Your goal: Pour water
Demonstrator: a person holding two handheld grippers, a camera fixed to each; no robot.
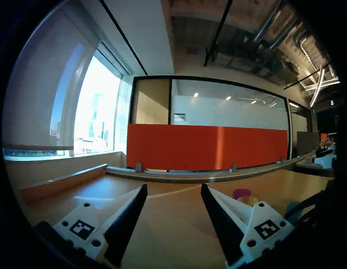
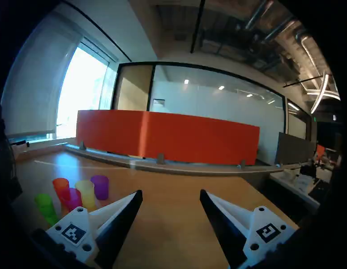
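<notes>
Right gripper view: purple cup (image 2: 100, 187), yellow cup (image 2: 87, 193), orange cup (image 2: 61, 187), pink cup (image 2: 74, 198) and green cup (image 2: 45, 207), clustered upright on your counter (image 2: 173, 224), left of your right gripper (image 2: 171, 193), which is spread wide and empty. Left gripper view: your left gripper (image 1: 173, 188) is likewise spread and empty, with the purple cup and yellow cup just past its right-hand finger. Orange partition (image 2: 173, 136) stands along the counter's far edge.

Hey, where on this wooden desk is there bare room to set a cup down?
Free: the broad bare stretch of wooden desk ahead of the open right gripper, running to the orange partition panel; likewise ahead of the open left gripper. Crowded: the cluster of translucent coloured plastic cups at the right gripper view's left.
</notes>
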